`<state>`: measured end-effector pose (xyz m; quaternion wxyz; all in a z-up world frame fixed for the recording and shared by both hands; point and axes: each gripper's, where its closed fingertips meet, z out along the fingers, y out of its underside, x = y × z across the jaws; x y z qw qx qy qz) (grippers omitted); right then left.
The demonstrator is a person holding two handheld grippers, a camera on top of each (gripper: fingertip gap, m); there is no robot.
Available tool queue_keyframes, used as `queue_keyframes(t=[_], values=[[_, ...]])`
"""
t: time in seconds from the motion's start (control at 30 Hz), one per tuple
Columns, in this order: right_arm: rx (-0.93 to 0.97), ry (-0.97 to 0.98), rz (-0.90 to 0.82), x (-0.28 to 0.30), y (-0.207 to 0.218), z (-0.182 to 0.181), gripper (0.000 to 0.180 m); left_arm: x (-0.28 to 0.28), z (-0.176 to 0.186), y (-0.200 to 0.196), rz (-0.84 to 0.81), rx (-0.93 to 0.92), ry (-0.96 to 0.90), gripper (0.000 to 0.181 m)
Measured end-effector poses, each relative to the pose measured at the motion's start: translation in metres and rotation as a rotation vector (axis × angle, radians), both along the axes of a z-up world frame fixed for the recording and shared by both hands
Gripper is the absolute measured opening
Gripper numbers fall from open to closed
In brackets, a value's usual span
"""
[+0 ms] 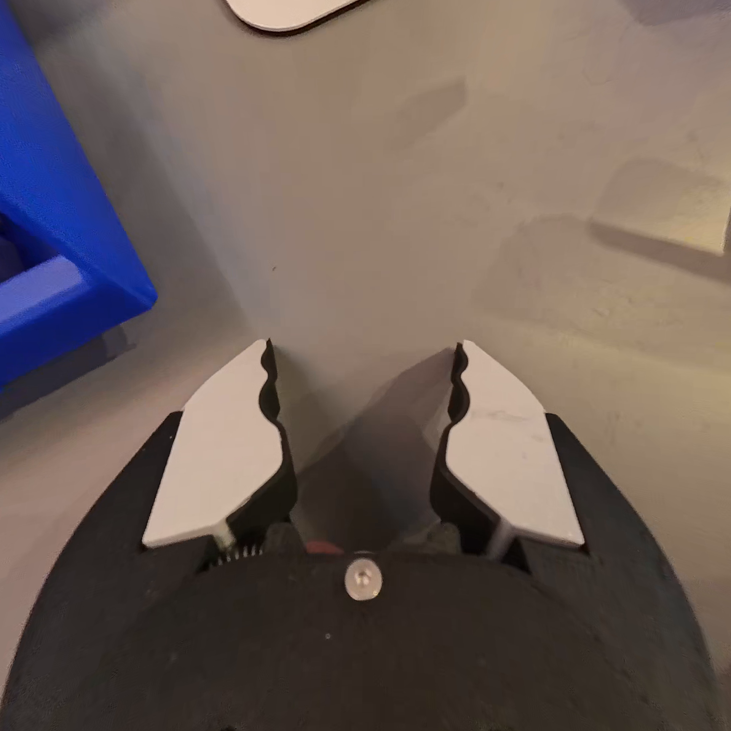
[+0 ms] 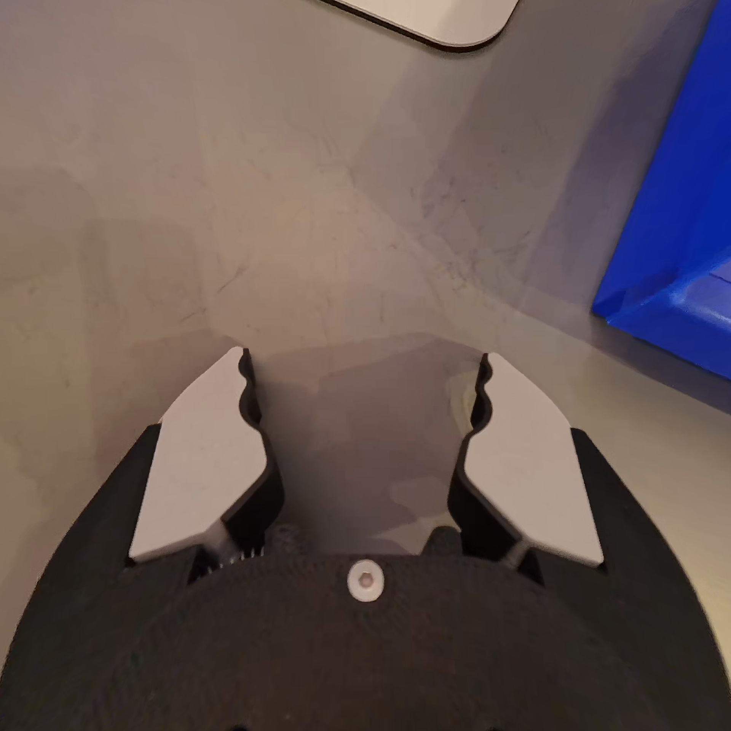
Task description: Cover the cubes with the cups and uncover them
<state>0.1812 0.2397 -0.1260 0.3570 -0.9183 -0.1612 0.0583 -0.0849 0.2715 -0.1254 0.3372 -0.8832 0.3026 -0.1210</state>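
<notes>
No cups or cubes show in either view. My left gripper (image 1: 363, 344) is open and empty, its two white fingers with black pads pointing down at the bare grey table (image 1: 356, 197). My right gripper (image 2: 364, 354) is also open and empty, held close above the same grey table (image 2: 277, 217). A small red patch (image 1: 321, 548) shows under the base of the left gripper; I cannot tell what it is.
A blue bin (image 1: 51, 221) stands at the left of the left wrist view. A blue bin (image 2: 680, 205) stands at the right of the right wrist view. A white rounded board (image 1: 292, 14) lies at the far edge, also seen in the right wrist view (image 2: 435, 19).
</notes>
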Motion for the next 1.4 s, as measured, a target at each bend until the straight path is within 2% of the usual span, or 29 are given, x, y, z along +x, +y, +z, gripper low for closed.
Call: queue_keyframes(t=[0.47,0.63,1.17,1.3,1.4], values=[[0.007,0.002,-0.005,0.001,0.000,0.000,0.108,0.001,0.000,0.001,0.000,0.001,0.001,0.085],[0.009,0.003,-0.006,0.001,0.000,0.000,0.108,0.001,0.000,0.005,0.038,0.002,-0.002,0.080],[0.012,0.002,-0.005,0.001,0.000,0.000,0.107,0.003,0.000,0.003,0.019,-0.001,-0.010,0.085],[0.014,0.003,-0.002,0.002,-0.001,0.000,0.106,-0.004,0.013,-0.005,-0.043,0.059,-0.036,0.086],[0.016,0.003,-0.002,0.002,-0.002,0.000,0.105,-0.023,0.037,-0.007,-0.079,0.153,-0.031,0.084]])
